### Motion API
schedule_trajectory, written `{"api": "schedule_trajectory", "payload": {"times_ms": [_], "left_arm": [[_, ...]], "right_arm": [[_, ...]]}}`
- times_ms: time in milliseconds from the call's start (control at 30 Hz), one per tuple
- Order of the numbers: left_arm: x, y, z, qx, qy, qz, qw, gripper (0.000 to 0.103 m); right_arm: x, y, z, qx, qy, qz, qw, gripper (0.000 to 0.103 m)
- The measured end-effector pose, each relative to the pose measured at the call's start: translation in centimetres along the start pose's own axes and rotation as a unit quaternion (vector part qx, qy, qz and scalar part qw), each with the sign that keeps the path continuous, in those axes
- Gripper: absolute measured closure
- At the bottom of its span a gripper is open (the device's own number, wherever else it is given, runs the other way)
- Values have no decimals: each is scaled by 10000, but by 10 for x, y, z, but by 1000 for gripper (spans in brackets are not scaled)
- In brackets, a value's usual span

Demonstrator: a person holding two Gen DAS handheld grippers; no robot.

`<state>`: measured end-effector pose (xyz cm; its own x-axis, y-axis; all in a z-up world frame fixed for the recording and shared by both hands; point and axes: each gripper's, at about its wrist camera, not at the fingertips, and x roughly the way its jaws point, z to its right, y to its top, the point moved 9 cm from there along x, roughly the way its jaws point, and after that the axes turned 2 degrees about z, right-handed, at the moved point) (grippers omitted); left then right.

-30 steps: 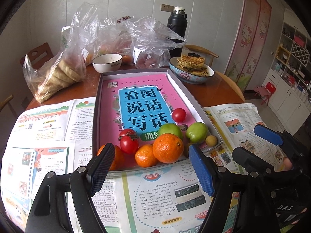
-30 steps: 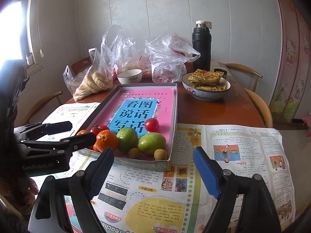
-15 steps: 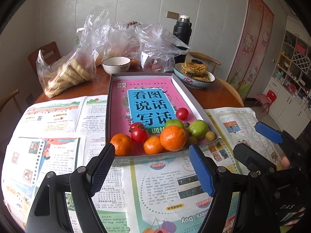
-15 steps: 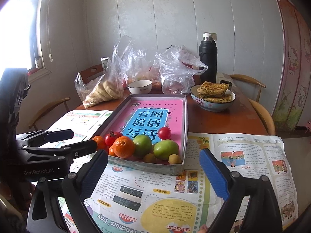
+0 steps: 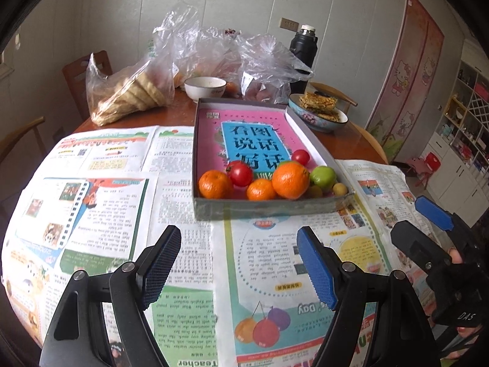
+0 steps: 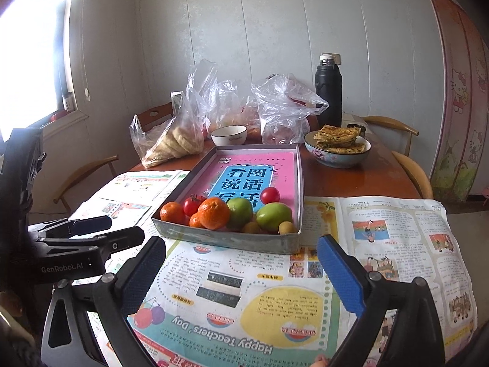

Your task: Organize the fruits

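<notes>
A shallow grey box (image 5: 269, 208) with a pink book cover inside lies on newspaper. Its near end holds oranges (image 5: 290, 179), red tomatoes (image 5: 240, 173), green fruits (image 5: 323, 176) and small yellow fruits (image 5: 340, 189). The box also shows in the right wrist view (image 6: 226, 240), with the big orange (image 6: 214, 213) and a green fruit (image 6: 273, 216). My left gripper (image 5: 238, 269) is open and empty, above the newspaper short of the box. My right gripper (image 6: 241, 272) is open and empty, also short of the box.
Newspaper (image 5: 107, 202) covers the near half of the round wooden table (image 6: 351, 180). Behind the box stand a white bowl (image 5: 205, 87), plastic bags of food (image 5: 131, 94), a black thermos (image 6: 328, 91) and a bowl of flatbread (image 6: 337, 145). Wooden chairs ring the table.
Both grippers have drawn back and up from the box, so the fruits look farther away. Both stay open and empty. The fruits have not moved.
</notes>
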<state>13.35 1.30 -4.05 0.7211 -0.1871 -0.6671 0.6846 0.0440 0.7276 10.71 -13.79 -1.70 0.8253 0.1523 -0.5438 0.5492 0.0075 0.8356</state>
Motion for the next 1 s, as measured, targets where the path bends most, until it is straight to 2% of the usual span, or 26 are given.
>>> {"api": "schedule_trajectory", "payload": {"times_ms": [267, 433, 600, 1000], "left_arm": [[-3, -32, 0, 66, 121, -144, 9998, 24], [-2, -46, 4, 22, 150, -226, 9996, 24], [0, -49, 7, 186, 258, -249, 9992, 24], [1, -58, 12, 132, 200, -327, 9992, 24]], "right_arm": [[-3, -33, -2, 55, -137, -340, 9993, 1], [-11, -45, -7, 80, -89, -324, 9994, 1], [-14, -57, -8, 138, -21, -395, 9991, 1], [-15, -57, -3, 154, -22, -405, 9991, 1]]}}
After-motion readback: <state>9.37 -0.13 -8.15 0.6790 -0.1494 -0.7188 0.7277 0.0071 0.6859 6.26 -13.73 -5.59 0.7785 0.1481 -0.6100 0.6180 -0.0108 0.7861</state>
